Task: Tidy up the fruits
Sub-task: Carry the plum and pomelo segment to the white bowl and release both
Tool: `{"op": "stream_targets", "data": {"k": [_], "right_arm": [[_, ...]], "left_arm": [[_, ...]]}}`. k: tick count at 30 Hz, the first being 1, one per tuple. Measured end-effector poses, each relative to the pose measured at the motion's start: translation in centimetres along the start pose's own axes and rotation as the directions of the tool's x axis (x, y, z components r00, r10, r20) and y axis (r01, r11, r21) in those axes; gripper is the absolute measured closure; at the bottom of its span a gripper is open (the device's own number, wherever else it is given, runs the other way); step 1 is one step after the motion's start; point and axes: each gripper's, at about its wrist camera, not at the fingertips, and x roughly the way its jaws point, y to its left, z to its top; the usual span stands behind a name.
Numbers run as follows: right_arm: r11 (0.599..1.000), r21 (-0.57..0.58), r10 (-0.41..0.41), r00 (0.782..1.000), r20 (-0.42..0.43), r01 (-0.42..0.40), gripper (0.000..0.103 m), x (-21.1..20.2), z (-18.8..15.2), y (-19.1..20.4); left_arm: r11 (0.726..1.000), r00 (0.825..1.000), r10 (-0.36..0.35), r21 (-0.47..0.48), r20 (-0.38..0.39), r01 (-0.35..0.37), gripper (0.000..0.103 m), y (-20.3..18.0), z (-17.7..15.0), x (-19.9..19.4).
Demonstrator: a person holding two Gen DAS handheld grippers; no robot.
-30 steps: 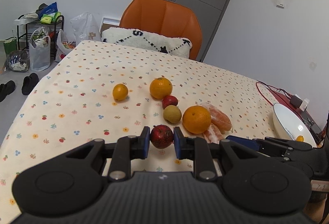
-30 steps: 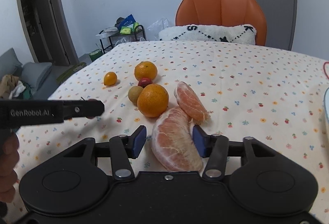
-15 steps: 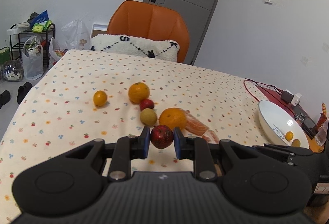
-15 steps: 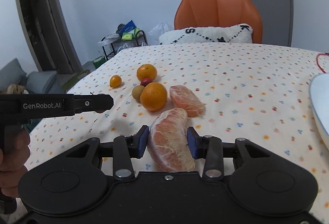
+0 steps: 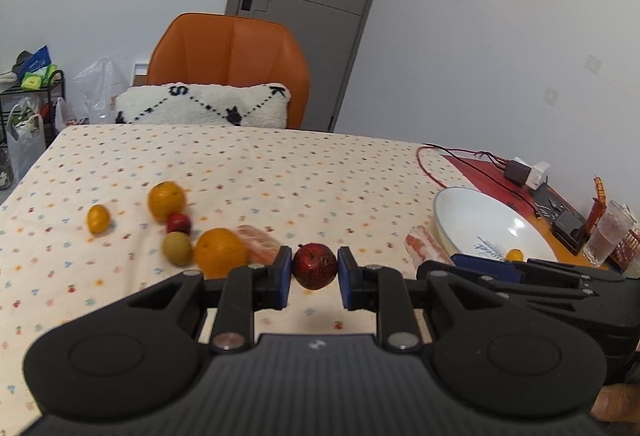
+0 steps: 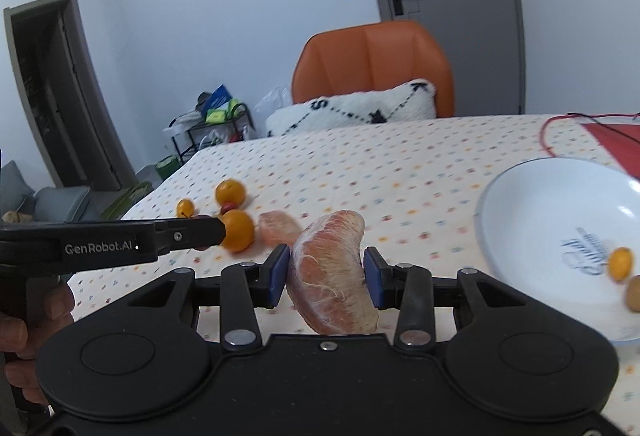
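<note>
The left hand-held gripper (image 5: 314,271) pinches a red fruit (image 5: 314,265); the right hand-held gripper (image 6: 325,277) clasps a peeled citrus segment (image 6: 332,272); lower each gently inside the white bowl (image 6: 532,196) before releasing.

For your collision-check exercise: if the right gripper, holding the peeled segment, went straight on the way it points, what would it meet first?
Probably bare tablecloth. The right gripper points between the white bowl and the loose fruit, toward the far pillow; depth is unclear.

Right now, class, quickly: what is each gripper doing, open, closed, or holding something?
Left gripper: closed on the dark red fruit.
Right gripper: closed on the peeled citrus segment.
</note>
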Motion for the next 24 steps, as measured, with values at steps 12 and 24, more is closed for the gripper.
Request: {"op": "stream_targets", "data": {"k": [12, 24], "right_arm": [[0.996, 0.06, -0.074, 0.996, 0.052, 0.071, 0.065, -3.0, 0.7, -5.3], [0.984, 0.131, -0.134, 0.989, 0.069, 0.124, 0.065, -4.7, 0.7, -10.9]], "left_arm": [[0.996, 0.998, -0.063, 0.065, -0.012, 0.064, 0.081, -6.2, 1.4, 2.6], [0.988, 0.993, -0.102, 0.112, -0.05, 0.107, 0.081, -11.2, 2.0, 5.8]]}}
